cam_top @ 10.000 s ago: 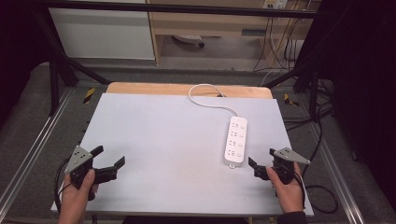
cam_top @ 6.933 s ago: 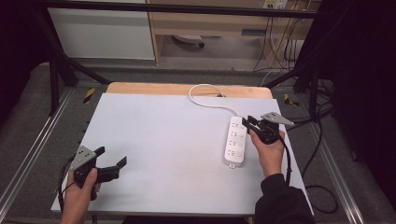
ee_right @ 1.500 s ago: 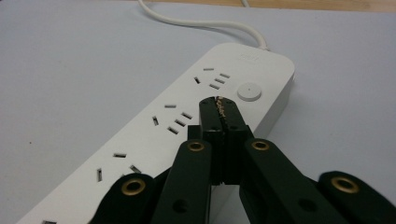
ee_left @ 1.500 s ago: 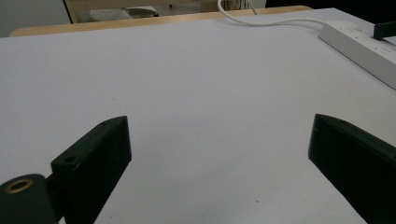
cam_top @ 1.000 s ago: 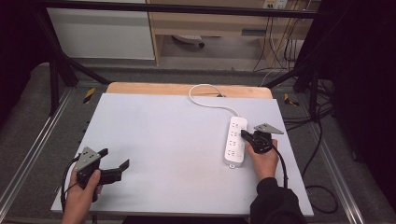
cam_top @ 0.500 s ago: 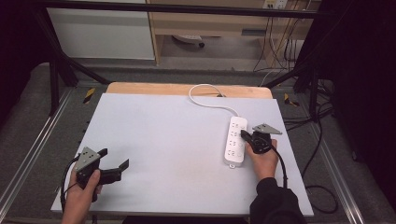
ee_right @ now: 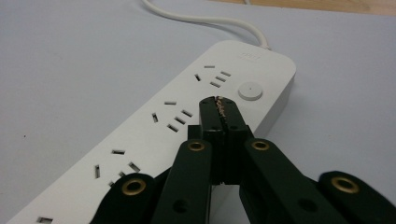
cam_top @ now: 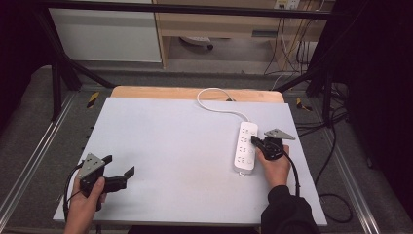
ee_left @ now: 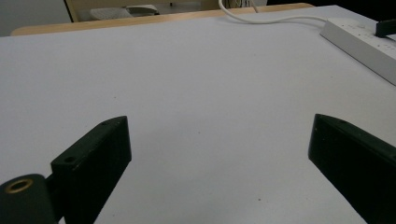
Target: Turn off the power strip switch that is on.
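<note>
**Right tongs pressed together over the power strip**

A white power strip (cam_top: 246,148) lies on the grey tabletop (cam_top: 170,146), toward its right side, with its length running away from the person. Its white cord (cam_top: 217,104) leaves the far end of the strip and curls toward the wooden edge behind the tabletop.

The right tongs (cam_top: 254,141) sit over the strip's right half, held in the person's right hand (cam_top: 273,165) just beside the strip's right edge. In the right gripper view the two black jaws are pressed together with nothing between them, and their tip (ee_right: 219,105) is just above the strip's top face, close to the round button (ee_right: 250,90) near the cord end. Whether the tip touches the strip cannot be told.

The left tongs (cam_top: 127,174) rest well apart from the strip, far to its left near the front of the tabletop, in the left hand (cam_top: 87,200). Their jaws stand wide, with bare tabletop between them.
</note>
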The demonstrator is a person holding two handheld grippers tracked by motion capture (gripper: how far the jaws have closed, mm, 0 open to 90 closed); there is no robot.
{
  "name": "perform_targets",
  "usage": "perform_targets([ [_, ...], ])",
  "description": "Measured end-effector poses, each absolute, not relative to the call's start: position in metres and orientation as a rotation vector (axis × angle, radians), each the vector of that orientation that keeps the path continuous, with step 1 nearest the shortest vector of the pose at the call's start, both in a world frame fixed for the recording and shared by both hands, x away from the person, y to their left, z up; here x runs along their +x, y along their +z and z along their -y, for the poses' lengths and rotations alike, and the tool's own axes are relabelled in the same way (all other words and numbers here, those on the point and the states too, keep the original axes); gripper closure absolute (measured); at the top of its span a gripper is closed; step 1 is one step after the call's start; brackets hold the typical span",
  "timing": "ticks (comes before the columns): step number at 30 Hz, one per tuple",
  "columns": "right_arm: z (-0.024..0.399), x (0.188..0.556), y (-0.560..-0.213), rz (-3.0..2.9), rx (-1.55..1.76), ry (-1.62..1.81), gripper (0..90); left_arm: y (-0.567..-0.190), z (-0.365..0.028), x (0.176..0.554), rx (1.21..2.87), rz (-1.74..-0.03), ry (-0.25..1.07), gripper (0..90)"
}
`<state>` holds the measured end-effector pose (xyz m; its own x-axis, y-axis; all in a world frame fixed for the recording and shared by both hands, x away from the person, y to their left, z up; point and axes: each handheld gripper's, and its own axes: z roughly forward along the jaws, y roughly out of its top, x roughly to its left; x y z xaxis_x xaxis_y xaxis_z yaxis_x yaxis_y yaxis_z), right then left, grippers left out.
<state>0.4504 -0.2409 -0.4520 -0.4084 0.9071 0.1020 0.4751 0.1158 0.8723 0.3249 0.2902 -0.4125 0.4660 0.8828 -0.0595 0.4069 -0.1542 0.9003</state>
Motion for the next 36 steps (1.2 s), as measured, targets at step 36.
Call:
perform_targets([
  [36,0.2435,0.4500,-0.4493,-1.930,1.358,1.281,90.0,-0.4128,-0.2907,0.3253,1.754,-1.107,0.626,5.8],
])
